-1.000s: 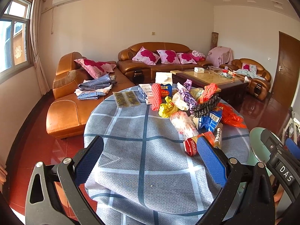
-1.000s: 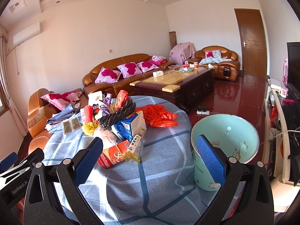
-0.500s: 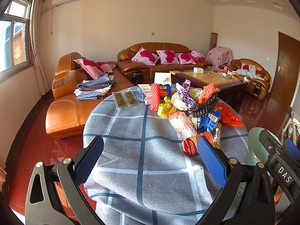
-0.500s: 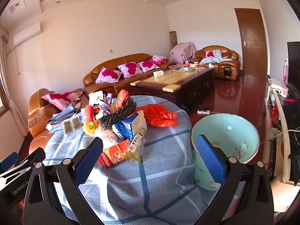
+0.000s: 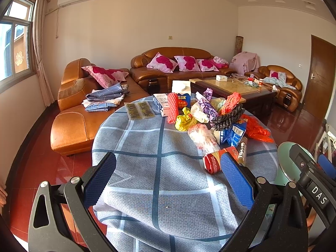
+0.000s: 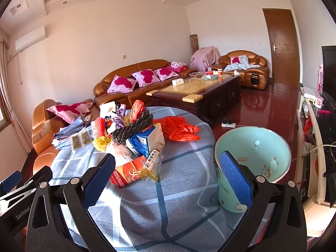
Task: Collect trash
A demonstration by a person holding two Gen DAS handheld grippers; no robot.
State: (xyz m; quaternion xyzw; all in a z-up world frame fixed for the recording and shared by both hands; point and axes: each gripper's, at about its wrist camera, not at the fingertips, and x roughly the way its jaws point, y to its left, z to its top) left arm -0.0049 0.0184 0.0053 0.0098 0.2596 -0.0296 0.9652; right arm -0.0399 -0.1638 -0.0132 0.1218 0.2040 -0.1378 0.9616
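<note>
Both the left gripper (image 5: pixel 168 178) and right gripper (image 6: pixel 167 176) hang spread and empty over the table's near edge — nothing collected yet. The trash pile (image 6: pixel 134 138) lies beyond them; the bin (image 6: pixel 279 147) stands beside the table. Next, likely — close on the red carton (image 6: pixel 128 173).

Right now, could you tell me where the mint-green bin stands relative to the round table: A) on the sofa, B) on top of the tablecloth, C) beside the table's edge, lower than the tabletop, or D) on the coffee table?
C: in the right wrist view the mint-green bin stands beside the checked tablecloth, its open rim below the tabletop.
</note>
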